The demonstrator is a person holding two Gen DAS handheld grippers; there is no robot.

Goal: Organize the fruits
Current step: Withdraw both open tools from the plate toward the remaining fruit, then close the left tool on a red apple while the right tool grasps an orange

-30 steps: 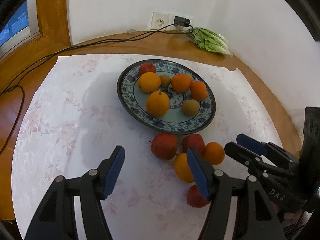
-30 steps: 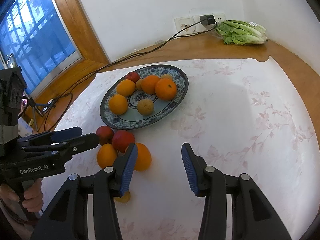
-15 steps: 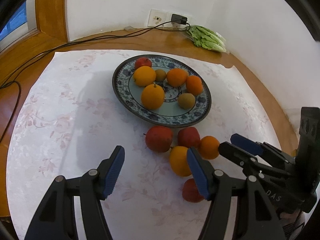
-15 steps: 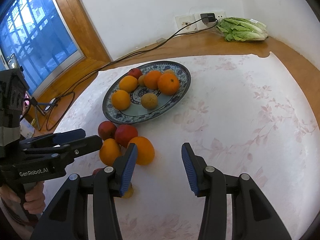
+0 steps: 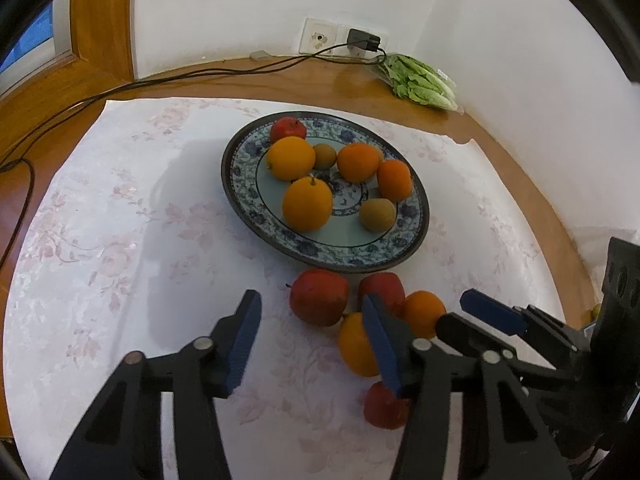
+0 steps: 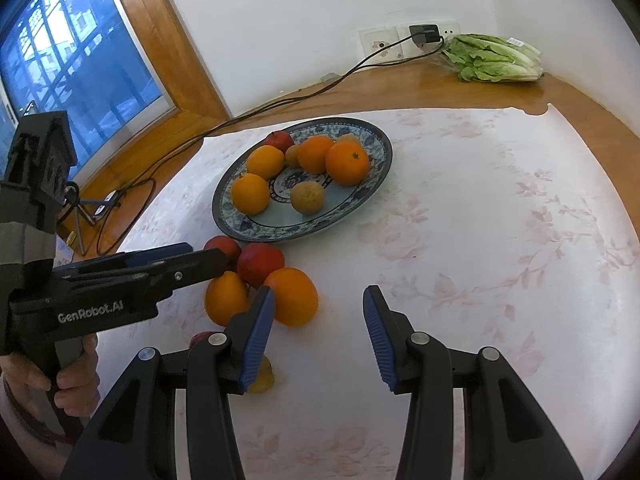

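Observation:
A blue patterned plate (image 5: 240,184) (image 6: 376,184) holds several oranges, small brown fruits and a red apple (image 5: 287,129). In front of it on the cloth lie loose fruits: a red apple (image 5: 318,298) (image 6: 261,263), another red apple (image 5: 380,284), two oranges (image 5: 422,312) (image 5: 356,346) (image 6: 291,296) (image 6: 225,297) and a red fruit (image 5: 382,408) nearer me. My left gripper (image 5: 310,340) is open and empty, just short of the first apple. My right gripper (image 6: 320,330) is open and empty, its left finger beside the near orange.
A bag of green lettuce (image 5: 420,80) (image 6: 492,58) lies at the back by wall sockets (image 5: 320,38). Black cables (image 5: 120,92) run along the wooden table edge. A small yellow fruit (image 6: 262,378) lies under my right gripper's left finger. The window (image 6: 60,64) is at the left.
Both grippers have moved forward toward the loose fruits; the fruits sit closer and larger in both views. Both stay open.

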